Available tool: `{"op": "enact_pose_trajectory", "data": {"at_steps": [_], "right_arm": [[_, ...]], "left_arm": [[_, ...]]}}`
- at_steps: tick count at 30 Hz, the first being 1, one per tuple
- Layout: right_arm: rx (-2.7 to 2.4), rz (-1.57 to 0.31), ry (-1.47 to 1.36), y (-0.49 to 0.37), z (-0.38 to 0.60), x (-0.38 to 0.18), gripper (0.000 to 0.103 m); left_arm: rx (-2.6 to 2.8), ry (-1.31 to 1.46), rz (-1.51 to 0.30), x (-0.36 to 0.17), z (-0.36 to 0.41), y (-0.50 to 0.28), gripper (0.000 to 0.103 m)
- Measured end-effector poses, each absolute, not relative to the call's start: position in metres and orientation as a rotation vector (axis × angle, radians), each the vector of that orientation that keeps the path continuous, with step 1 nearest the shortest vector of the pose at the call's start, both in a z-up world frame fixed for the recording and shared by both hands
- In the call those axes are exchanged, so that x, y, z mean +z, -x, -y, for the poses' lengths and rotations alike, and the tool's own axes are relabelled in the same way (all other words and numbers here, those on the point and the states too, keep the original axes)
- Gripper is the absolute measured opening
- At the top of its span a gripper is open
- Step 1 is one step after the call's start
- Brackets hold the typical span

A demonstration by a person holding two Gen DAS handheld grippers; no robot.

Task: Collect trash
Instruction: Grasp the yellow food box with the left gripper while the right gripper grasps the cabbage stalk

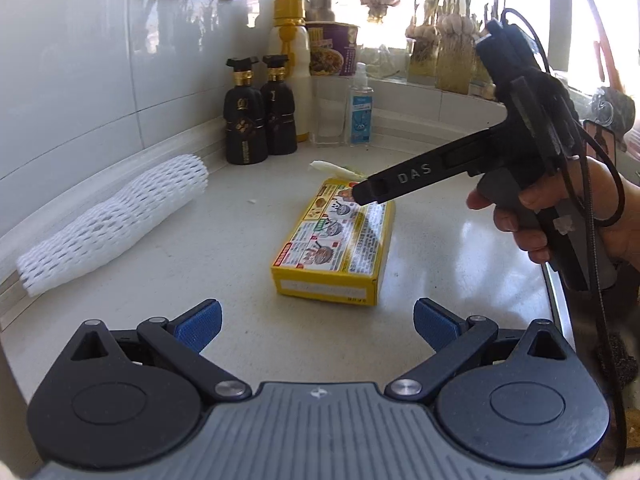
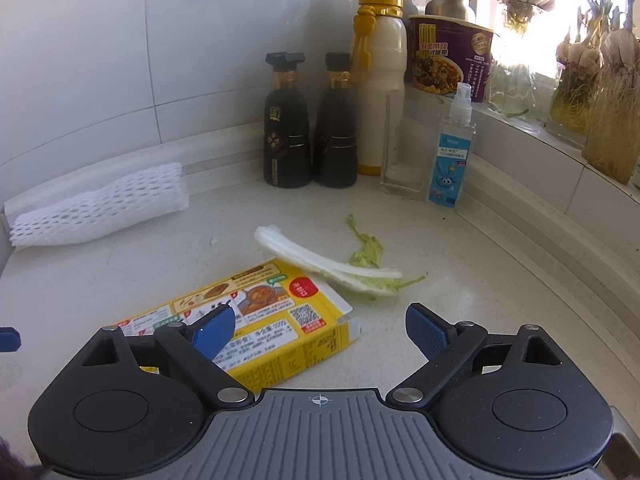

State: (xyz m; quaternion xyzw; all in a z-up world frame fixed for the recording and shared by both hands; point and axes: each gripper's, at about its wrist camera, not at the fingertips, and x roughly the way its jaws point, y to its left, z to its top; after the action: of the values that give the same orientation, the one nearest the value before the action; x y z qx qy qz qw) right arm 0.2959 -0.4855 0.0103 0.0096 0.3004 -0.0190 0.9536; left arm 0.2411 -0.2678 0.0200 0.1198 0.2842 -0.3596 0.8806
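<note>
A yellow printed carton (image 1: 334, 246) lies flat on the white counter (image 1: 192, 264); it also shows in the right wrist view (image 2: 256, 320). A cabbage leaf scrap (image 2: 332, 264) lies just behind it, with a small green shred (image 2: 366, 246) beside; only its tip (image 1: 326, 166) shows in the left view. A white foam net sleeve (image 1: 112, 220) lies along the left wall, also in the right view (image 2: 100, 204). My left gripper (image 1: 318, 326) is open, just short of the carton. My right gripper (image 2: 320, 330) is open above the carton's far end; it shows from the side in the left view (image 1: 366, 192).
At the back corner stand two dark bottles (image 2: 310, 120), a white flask with yellow cap (image 2: 378, 80), a clear glass (image 2: 400, 148), a spray bottle (image 2: 452, 148) and a noodle cup (image 2: 448, 56). Sprouting garlic jars (image 2: 600, 92) line the window ledge. A metal edge (image 1: 560, 300) runs at right.
</note>
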Motion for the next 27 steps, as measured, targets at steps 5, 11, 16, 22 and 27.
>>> {"op": "enact_pose_trajectory", "data": {"at_steps": [5, 11, 16, 22, 27], "right_arm": [[-0.024, -0.606, -0.022, -0.326, 0.489, 0.005, 0.094], [-0.031, -0.61, -0.06, -0.348, 0.497, 0.003, 0.094], [-0.032, -0.607, -0.115, -0.357, 0.503, -0.001, 0.091], [-0.012, -0.587, -0.187, -0.357, 0.507, -0.005, 0.077], [-0.005, -0.581, -0.224, -0.354, 0.506, -0.002, 0.048]], "left_arm": [[-0.758, -0.279, -0.607, 0.013, 0.293, -0.256, 0.102], [-0.765, -0.29, -0.616, 0.008, 0.308, -0.266, 0.1], [-0.759, -0.237, -0.667, 0.006, 0.311, -0.275, 0.08], [-0.765, -0.218, -0.661, 0.006, 0.309, -0.274, 0.079], [-0.761, -0.214, -0.649, 0.008, 0.306, -0.269, 0.078]]}}
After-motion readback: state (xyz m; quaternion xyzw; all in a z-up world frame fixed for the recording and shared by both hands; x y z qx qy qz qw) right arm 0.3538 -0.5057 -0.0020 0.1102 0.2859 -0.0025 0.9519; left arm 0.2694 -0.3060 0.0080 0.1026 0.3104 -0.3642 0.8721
